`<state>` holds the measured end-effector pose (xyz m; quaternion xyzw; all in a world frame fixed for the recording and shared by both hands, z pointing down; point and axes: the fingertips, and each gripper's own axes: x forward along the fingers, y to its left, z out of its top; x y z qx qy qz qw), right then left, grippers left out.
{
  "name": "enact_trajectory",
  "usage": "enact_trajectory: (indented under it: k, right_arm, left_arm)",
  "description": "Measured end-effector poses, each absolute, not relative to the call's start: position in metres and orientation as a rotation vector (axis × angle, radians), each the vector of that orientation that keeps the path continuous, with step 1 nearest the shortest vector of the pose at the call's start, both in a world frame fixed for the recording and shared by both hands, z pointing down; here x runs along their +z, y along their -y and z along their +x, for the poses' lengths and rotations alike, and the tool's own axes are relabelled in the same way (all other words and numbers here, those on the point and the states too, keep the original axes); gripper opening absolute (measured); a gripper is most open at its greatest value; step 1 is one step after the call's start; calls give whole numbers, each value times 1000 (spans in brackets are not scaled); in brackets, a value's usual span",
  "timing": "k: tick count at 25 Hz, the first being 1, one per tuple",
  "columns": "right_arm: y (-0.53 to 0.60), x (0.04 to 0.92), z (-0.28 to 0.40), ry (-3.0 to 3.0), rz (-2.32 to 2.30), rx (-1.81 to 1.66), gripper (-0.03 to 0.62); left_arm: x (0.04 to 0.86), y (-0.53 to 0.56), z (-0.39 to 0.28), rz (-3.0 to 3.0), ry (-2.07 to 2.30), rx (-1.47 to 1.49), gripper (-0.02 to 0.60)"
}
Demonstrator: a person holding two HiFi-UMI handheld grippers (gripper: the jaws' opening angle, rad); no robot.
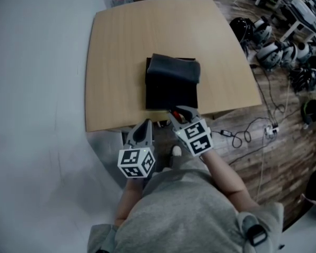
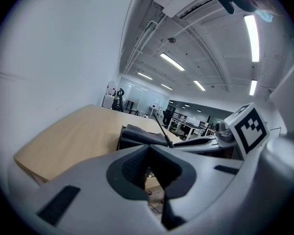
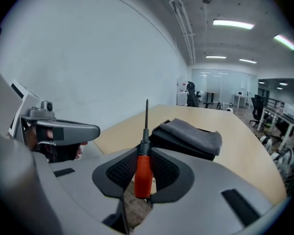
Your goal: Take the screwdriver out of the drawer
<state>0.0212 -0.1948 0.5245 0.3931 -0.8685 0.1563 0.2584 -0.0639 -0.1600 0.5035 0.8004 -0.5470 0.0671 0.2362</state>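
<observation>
A screwdriver [image 3: 142, 173] with a red handle and a thin black shaft stands upright between the jaws of my right gripper [image 3: 143, 180], which is shut on the handle. In the head view that gripper [image 1: 178, 113] hovers over the near edge of the wooden table [image 1: 121, 46], with a bit of red handle [image 1: 175, 113] showing. My left gripper [image 1: 144, 126] is just left of it, below the table edge; its jaws [image 2: 152, 180] stand slightly apart with nothing between them. The black shaft [image 2: 162, 129] also shows in the left gripper view. No drawer can be made out.
A dark folded cloth on a black case [image 1: 172, 80] lies on the table just beyond the right gripper. Cables [image 1: 247, 133] run over the wooden floor at right, with several helmets [image 1: 274, 49] further back. A white wall closes the left side.
</observation>
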Motion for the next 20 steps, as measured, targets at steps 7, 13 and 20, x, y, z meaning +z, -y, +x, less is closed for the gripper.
enact_trajectory:
  k: [7, 13, 20]
  right_arm:
    - [137, 514, 22, 2371, 1224, 422, 85]
    - [68, 502, 9, 2419, 1264, 444, 85]
    - [-3, 494, 2, 2444, 1285, 400, 85]
  left_arm:
    - [500, 101, -67, 2235, 1461, 193, 0]
    - [498, 44, -75, 2258, 1448, 198, 0]
    - [504, -16, -83, 2255, 1444, 195, 0]
